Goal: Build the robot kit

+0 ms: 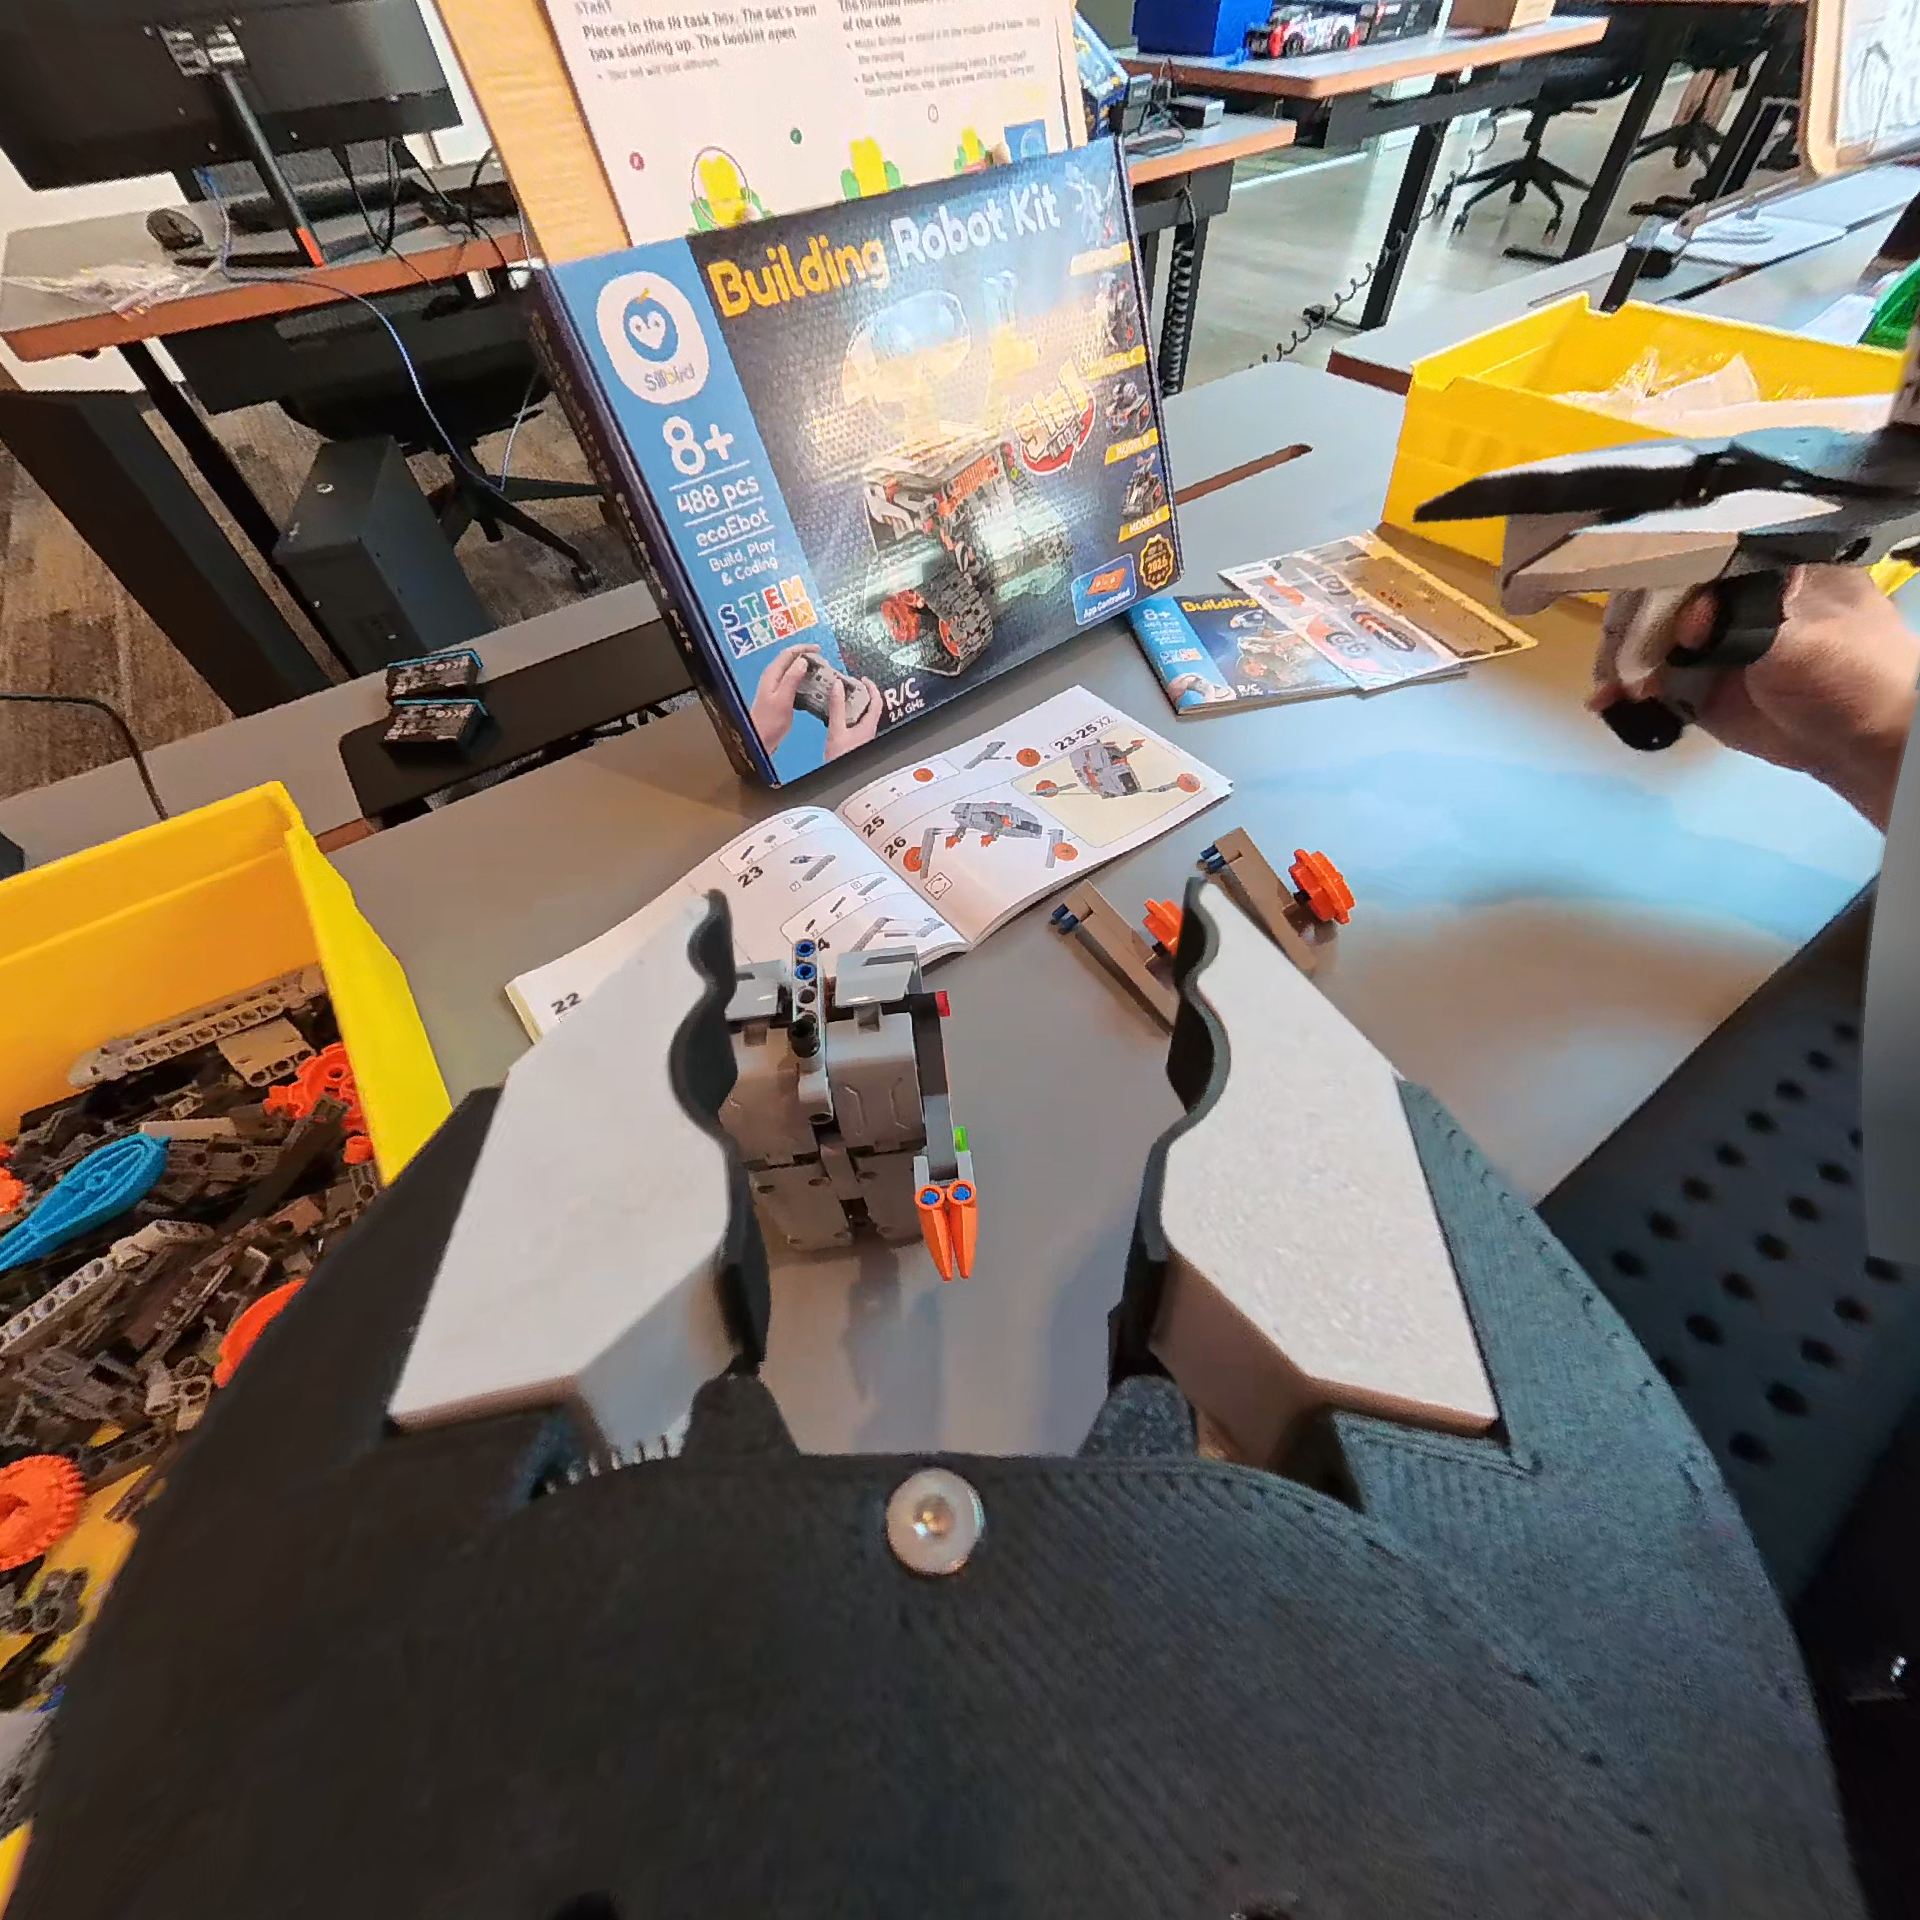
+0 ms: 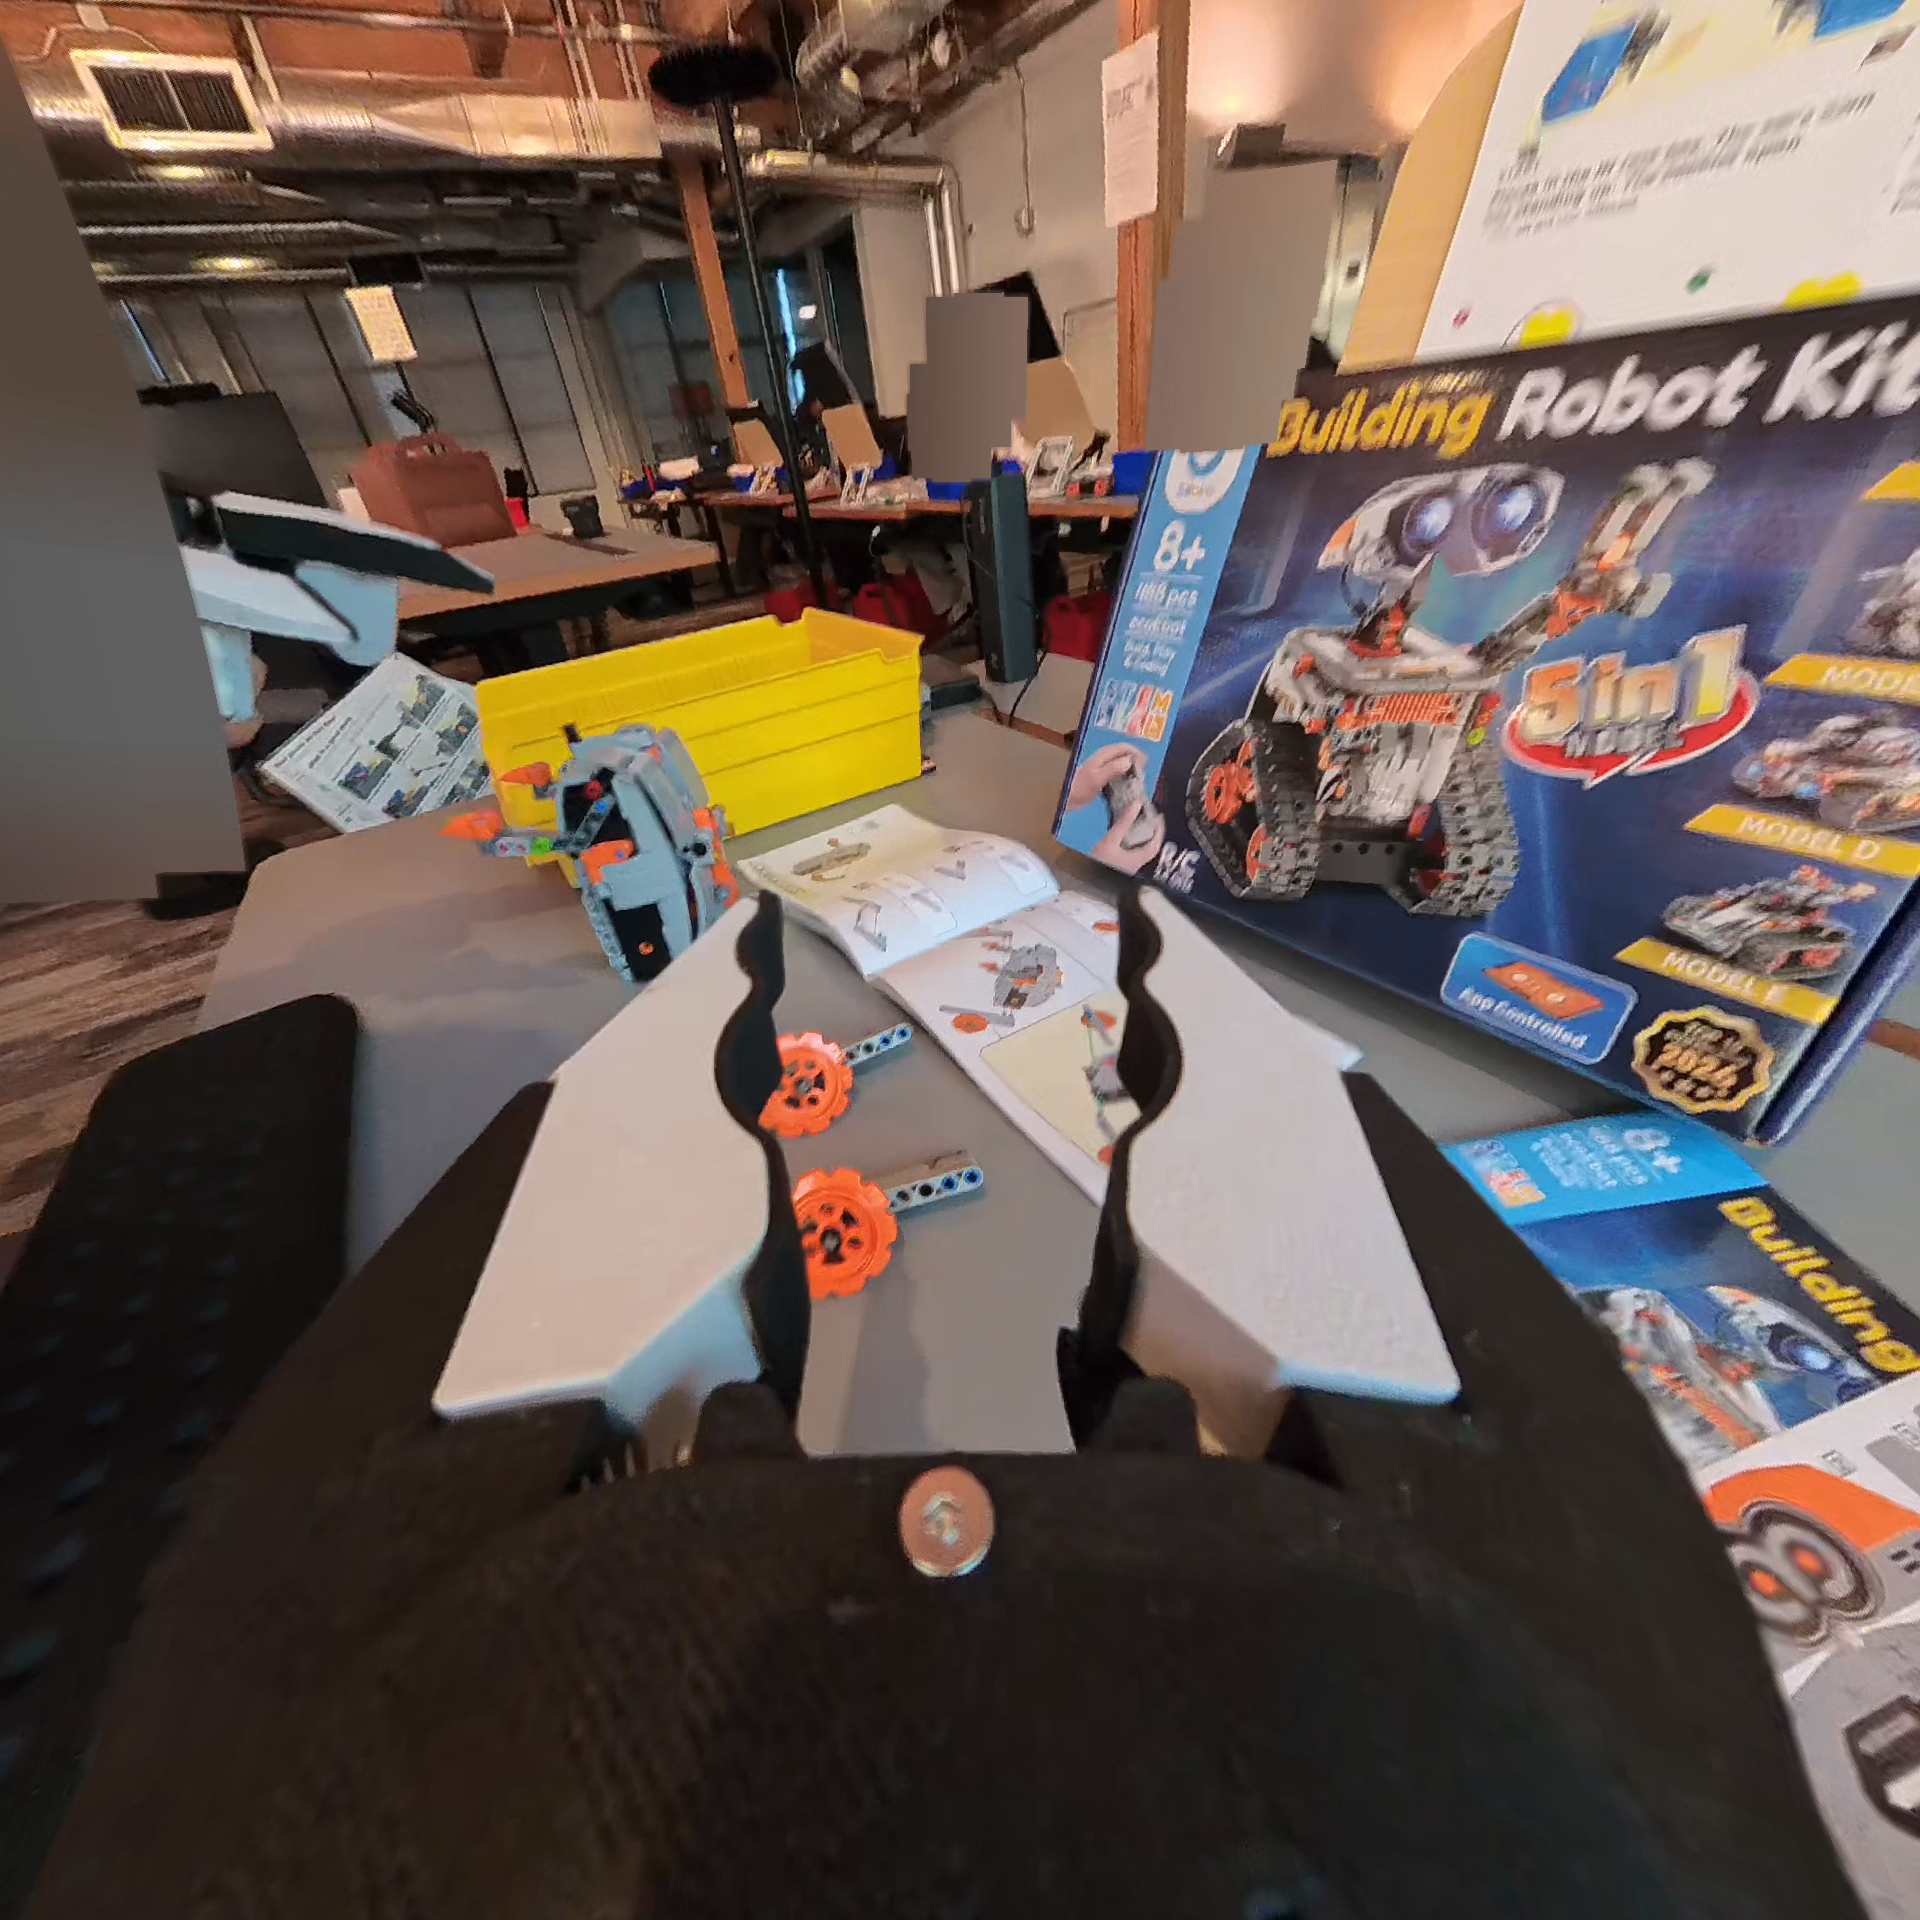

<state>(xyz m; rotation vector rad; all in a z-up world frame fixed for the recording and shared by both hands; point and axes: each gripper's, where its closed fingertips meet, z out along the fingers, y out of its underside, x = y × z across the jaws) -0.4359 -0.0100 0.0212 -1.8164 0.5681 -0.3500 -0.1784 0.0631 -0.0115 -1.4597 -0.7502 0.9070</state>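
Hovering my left tool (image 1: 951,940), spread wide around the grey brick model (image 1: 831,1101) at frame centre, I fear knocking it over, while my right tool (image 2: 945,935), also spread and empty, could scatter the orange-wheeled pieces (image 2: 842,1226) beneath it.

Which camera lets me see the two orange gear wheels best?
The right wrist view: both orange gear wheels lie flat on the grey table, faces showing, between the open right gripper fingers. In the left wrist view they sit farther off, seen edge-on, one partly hidden behind a finger of the open left gripper.
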